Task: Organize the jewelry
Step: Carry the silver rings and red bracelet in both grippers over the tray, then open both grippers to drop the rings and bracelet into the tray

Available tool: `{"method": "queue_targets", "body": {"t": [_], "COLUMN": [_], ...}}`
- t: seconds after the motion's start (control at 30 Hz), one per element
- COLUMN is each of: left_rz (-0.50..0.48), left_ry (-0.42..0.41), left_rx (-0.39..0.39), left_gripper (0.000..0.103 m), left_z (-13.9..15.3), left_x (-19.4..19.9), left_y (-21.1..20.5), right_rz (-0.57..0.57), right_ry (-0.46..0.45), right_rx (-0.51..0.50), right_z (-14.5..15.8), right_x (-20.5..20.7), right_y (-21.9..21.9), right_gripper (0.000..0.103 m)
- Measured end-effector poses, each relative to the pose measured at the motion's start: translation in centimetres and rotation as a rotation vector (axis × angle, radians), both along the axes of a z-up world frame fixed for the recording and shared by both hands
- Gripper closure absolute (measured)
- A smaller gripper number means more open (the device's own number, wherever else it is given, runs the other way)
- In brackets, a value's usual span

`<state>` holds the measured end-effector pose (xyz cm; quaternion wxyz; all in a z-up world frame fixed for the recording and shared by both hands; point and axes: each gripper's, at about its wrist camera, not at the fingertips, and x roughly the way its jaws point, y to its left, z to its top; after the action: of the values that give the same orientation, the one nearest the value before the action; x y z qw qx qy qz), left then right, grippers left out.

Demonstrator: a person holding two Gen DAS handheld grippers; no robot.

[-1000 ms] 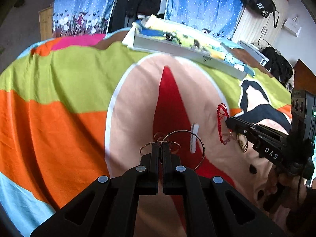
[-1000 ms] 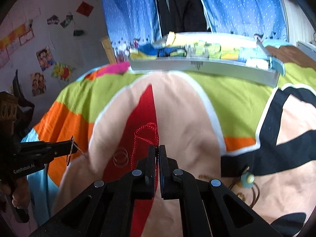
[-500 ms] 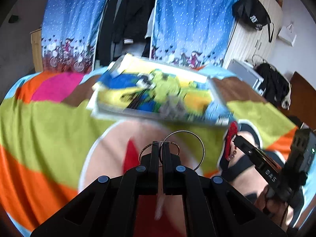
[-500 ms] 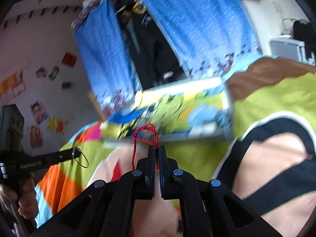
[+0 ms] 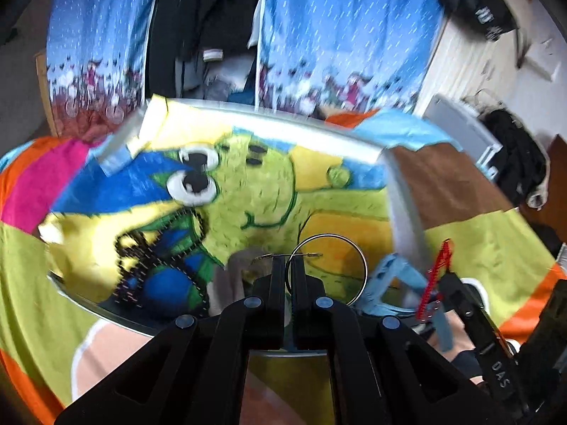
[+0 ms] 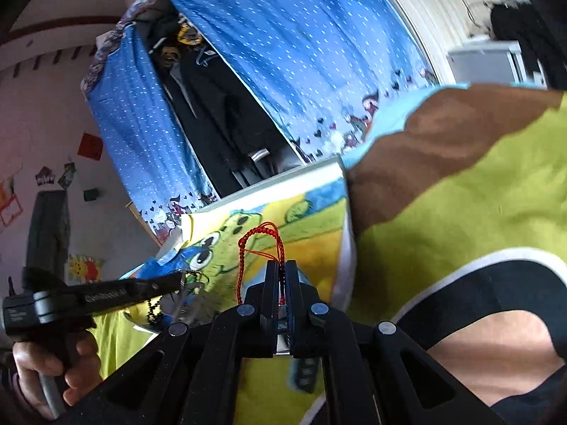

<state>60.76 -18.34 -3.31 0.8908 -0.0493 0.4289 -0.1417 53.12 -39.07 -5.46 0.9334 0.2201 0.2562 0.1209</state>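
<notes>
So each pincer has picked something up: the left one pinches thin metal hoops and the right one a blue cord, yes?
Nearly. The right gripper pinches a red cord, not blue, as the right wrist view shows. The left gripper does pinch thin metal hoops.

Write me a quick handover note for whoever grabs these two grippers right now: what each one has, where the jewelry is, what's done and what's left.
Left hand-held gripper: shut on thin wire bangles, held in the air over the tray.
Right hand-held gripper: shut on a red cord bracelet, also lifted, at the tray's near edge.
Tray: lined with a cartoon towel, resting on the bed blanket; a dark beaded chain already lies in it.
Done: both pieces picked up and carried to the tray.
Left: lower each into the tray and release.
</notes>
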Motion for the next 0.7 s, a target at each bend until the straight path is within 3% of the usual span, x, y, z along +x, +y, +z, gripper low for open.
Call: {"method": "queue_targets", "body": {"t": [0.1, 0.3, 0.43, 0.57, 0.6, 0.67, 0.7], "left_rz": [0.011, 0.002, 0.015, 0.053, 0.062, 0.084, 0.09], "left_ry": [0.033, 0.027, 0.034, 0.002, -0.005, -0.035, -0.053], "left_rx": [0.029, 0.055, 0.031, -0.004, 0.0, 0.016, 0.018], "left_gripper": [0.102, 0.099, 0.068, 0.059, 0.056, 0.047, 0.046], "left_z": [-1.7, -2.0, -1.5, 0.1, 0.6, 1.8, 2.4], "left_x": [0.5, -0.1, -0.9, -2.3, -2.7, -3.7, -4.3], "left_y": [-0.5, -0.9, -0.7, 0.3, 0.5, 0.8, 1.0], "right_rz": [-0.007, -0.009, -0.006, -0.012, -0.014, -0.022, -0.025], "right_ry": [0.0, 0.001, 0.006, 0.002, -0.002, -0.017, -0.031], "right_rx": [-0.002, -0.053, -0.074, -0.117, -0.131, -0.16, -0.171], "right_z": [-0.2, 0.3, 0.7, 1.4, 1.7, 2.6, 3.1], "right_x": [-0.2, -0.4, -0.4, -1.2, -1.5, -2.4, -3.1], "right_y": [-0.2, 0.5, 0.4, 0.6, 0.7, 1.0, 1.2], "right_gripper": [0.099, 0.096, 0.094, 0.093, 0.091, 0.07, 0.065]}}
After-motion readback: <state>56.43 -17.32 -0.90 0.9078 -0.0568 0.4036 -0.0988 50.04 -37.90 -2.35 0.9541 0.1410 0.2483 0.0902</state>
